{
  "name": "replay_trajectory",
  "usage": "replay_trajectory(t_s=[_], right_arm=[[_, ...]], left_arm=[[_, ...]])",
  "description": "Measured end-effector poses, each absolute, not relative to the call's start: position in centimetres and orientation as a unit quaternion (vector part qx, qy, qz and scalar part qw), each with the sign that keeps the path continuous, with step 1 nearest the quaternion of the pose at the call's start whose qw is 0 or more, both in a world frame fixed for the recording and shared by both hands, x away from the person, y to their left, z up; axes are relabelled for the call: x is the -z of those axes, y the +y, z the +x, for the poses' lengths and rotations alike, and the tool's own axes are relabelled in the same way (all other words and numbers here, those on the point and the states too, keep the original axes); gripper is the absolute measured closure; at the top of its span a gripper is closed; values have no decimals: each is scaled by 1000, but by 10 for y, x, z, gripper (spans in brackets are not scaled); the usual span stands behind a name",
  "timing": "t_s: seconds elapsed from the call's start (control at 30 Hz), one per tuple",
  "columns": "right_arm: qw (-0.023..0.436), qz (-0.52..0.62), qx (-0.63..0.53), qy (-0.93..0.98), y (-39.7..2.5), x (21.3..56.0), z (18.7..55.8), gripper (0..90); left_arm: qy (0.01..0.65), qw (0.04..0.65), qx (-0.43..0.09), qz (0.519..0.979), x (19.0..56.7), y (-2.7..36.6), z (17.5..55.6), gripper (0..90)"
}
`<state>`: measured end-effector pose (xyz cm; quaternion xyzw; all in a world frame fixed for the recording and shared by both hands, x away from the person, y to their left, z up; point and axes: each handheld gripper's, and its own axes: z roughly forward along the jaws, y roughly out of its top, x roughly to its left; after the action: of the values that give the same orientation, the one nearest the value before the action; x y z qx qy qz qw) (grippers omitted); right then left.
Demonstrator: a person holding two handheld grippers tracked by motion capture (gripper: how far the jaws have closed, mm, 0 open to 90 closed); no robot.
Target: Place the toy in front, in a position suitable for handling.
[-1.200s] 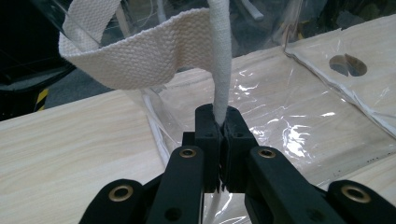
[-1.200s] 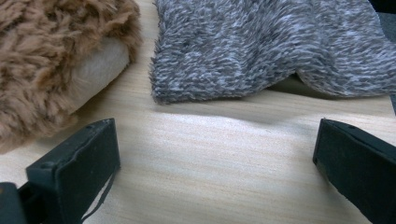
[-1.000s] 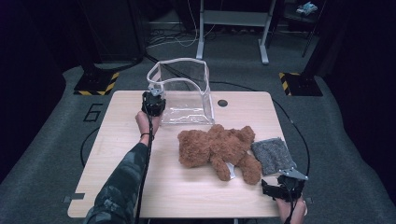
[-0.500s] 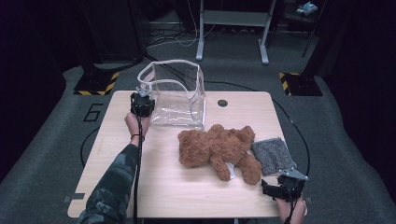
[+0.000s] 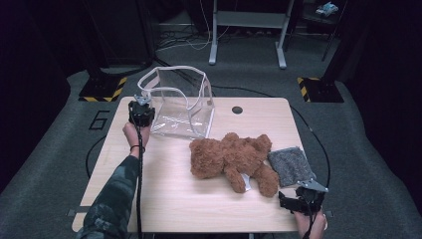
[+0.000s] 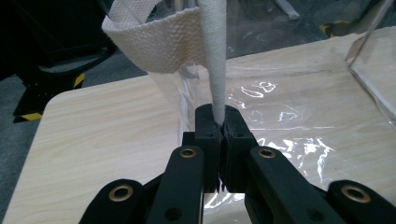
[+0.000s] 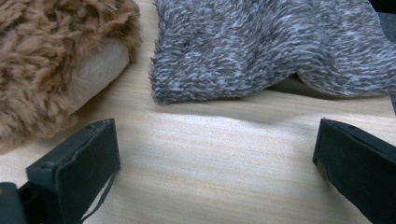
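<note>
The clear bag (image 5: 181, 107) was held by the left gripper (image 6: 218, 122), whose fingers (image 6: 208, 140) were clamped tight on the bag's white woven trim (image 6: 212, 56). In the left gripper view the trim ran straight up out of the pinch between the two pads, with a loop of the same webbing folded off to the upper left of the fingers. The bag's clear plastic wall was spread just behind and to the right of the fingers, lying on the wooden surface (image 6: 93, 126). From the high view, the left gripper (image 5: 141, 112) was seen at the bag's near-left corner, and the bag stood open-topped right beside it.

The right gripper (image 7: 215, 158) was kept wide open, nothing between its fingers (image 7: 79, 161), just bare surface. A grey fuzzy cloth (image 7: 271, 46) was laid just ahead of the fingers, not touched by them, slightly toward the right one. The brown teddy bear (image 7: 42, 60) was ahead of the left finger, close but apart from it as far as could be told. In the high view the right gripper (image 5: 303, 199) sat at the surface's near-right edge, with the cloth (image 5: 291, 167) just beyond it and the bear (image 5: 231, 159) between the two grippers.
</note>
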<state>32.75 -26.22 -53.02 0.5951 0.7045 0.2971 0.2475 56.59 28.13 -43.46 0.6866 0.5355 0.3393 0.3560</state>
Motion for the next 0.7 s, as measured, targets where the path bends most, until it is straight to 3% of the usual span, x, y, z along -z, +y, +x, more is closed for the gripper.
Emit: replay_trajectory(t_s=[0.7], right_arm=[[248, 596, -298, 703, -262, 530, 327, 0]], left_arm=[[548, 339, -361, 674, 437, 311, 555, 874]])
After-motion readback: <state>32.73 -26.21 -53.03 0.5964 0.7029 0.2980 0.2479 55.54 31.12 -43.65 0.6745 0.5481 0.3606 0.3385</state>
